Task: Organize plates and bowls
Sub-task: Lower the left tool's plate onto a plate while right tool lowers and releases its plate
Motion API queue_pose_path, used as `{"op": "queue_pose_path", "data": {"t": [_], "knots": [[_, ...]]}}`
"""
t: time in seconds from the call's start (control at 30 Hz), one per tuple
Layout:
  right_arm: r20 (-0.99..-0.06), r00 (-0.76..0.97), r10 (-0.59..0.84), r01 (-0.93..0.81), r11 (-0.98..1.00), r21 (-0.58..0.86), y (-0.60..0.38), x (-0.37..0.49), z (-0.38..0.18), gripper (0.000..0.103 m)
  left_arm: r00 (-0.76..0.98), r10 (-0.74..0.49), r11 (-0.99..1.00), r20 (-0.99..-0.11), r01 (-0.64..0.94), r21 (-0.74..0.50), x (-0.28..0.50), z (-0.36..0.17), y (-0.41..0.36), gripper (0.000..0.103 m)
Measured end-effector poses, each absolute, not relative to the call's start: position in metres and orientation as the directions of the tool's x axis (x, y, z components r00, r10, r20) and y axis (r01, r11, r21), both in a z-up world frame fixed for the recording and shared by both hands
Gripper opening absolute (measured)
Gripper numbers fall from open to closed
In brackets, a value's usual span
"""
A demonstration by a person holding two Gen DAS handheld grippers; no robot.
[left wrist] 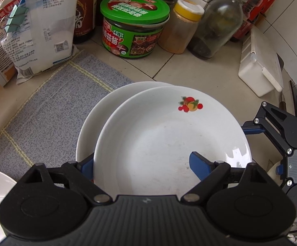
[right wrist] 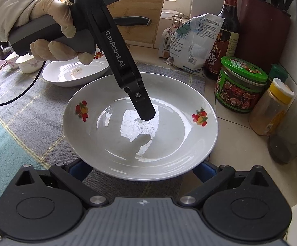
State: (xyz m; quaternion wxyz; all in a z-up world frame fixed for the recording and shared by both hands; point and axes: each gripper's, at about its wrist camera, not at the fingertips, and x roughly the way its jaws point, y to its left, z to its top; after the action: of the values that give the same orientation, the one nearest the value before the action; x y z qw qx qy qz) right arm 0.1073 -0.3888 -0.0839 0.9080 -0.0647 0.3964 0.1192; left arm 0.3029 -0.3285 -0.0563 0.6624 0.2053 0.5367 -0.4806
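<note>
Left wrist view: the left tongs [left wrist: 142,157] stand apart. One finger sits just outside the left rim of the fruit-print plate [left wrist: 168,131] and the other over its well, so nothing is pinched. This plate lies offset on a second plate [left wrist: 89,123], on the mat [left wrist: 52,102] near the tabletop's [left wrist: 189,69] back corner.

Right wrist view: the right tongs [right wrist: 142,169] are apart too, and the plate's near rim hides their tips. The plate lies straight ahead of them. It is round, so any rim point serves. The right hand looks better placed for a rim grip, because the left finger points down into the plate's middle.
</note>
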Motion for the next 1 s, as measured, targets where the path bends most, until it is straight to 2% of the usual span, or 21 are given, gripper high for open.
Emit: {"op": "queue_pose_path", "data": {"t": [1.0], "knots": [[-0.744, 0.646, 0.172, -0.25, 0.968, 0.007, -0.3905, 0.1084, -0.0818, 0.103, -0.021, -0.387, 0.434, -0.922, 0.878, -0.202, 0.3054, -0.0526, -0.3291, 0.091]]}}
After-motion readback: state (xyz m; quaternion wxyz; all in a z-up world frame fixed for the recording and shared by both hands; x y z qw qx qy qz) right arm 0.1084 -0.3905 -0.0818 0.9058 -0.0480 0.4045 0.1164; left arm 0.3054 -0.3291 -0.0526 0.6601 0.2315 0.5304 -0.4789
